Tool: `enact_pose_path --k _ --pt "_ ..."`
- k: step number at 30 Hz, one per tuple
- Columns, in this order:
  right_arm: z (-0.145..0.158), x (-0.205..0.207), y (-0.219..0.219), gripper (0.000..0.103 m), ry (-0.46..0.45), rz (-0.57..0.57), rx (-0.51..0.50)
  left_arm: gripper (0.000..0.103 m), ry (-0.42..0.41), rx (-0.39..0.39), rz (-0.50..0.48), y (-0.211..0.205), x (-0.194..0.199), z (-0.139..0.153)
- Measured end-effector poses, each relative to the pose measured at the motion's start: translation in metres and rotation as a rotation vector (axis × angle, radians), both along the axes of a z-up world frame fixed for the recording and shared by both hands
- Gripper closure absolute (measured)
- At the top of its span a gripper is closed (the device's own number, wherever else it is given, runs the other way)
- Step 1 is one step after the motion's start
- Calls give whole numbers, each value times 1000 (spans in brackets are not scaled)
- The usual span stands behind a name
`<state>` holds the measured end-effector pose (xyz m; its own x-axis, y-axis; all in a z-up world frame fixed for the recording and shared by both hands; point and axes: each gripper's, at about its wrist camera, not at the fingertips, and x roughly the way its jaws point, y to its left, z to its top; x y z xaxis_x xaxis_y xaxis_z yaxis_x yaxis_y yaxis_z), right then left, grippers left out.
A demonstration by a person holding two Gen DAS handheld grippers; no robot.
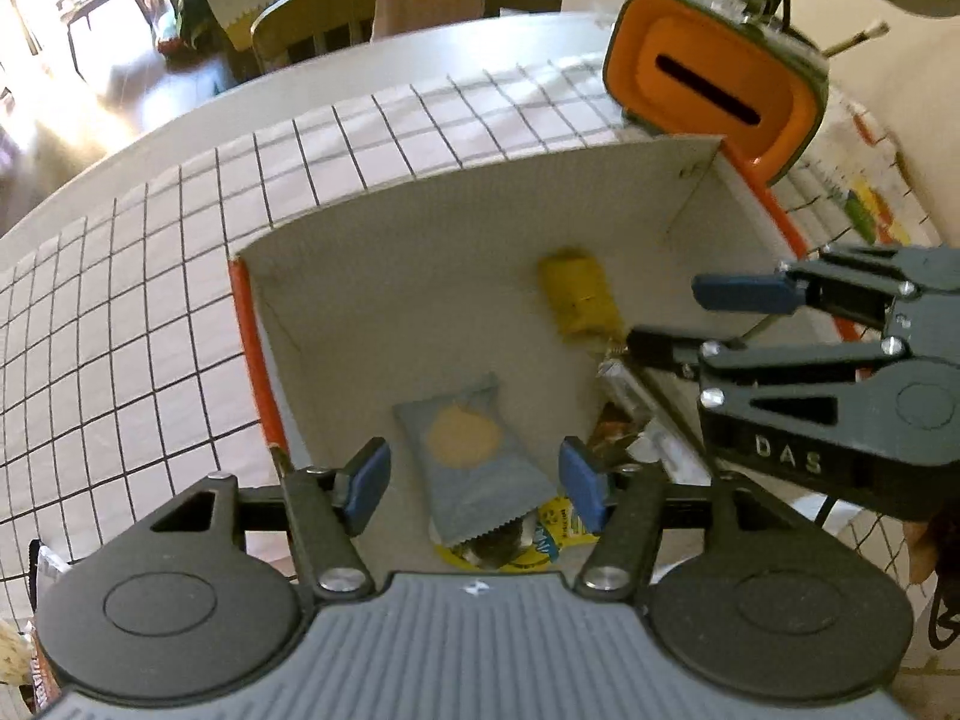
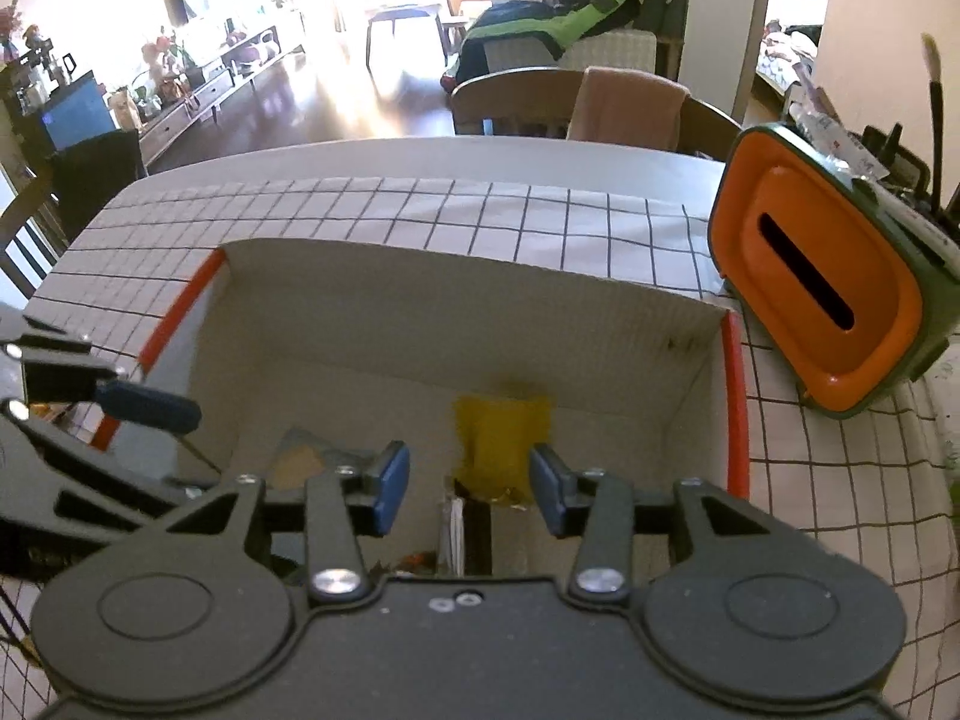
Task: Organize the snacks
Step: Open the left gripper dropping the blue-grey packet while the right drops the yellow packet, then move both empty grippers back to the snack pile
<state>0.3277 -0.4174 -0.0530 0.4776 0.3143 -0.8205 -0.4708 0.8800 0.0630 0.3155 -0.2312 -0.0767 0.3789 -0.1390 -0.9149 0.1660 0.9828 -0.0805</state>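
Note:
An open cardboard box [image 1: 456, 228] with orange edges stands on the checked tablecloth. Inside lie a grey snack packet with a tan round print [image 1: 474, 456], a yellow packet [image 1: 579, 297] near the far wall, and more wrappers at the near side [image 1: 552, 534]. My left gripper [image 1: 474, 486] is open and empty, held above the grey packet. My right gripper [image 2: 471, 489] is open and empty over the box, above the yellow packet [image 2: 504, 444]. It shows from the side in the left wrist view [image 1: 678, 318]. The box also shows in the right wrist view [image 2: 456, 324].
An orange and green container [image 1: 714, 84] with a slot lies tilted beyond the box's far right corner; it also shows in the right wrist view [image 2: 828, 294]. More packets lie at the left table edge [image 1: 36, 576]. Chairs [image 2: 576, 102] stand beyond the table.

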Motion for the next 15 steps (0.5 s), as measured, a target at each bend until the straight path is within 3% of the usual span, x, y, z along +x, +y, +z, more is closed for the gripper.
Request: enact_pose_path --k 6,15 --pt "13 -19 -1 58 -14 9 32 41 -54 -29 4 13 -15 17" --pt "39 -52 5 41 -86 -8 70 40 -143 -56 -12 29 -46 43"
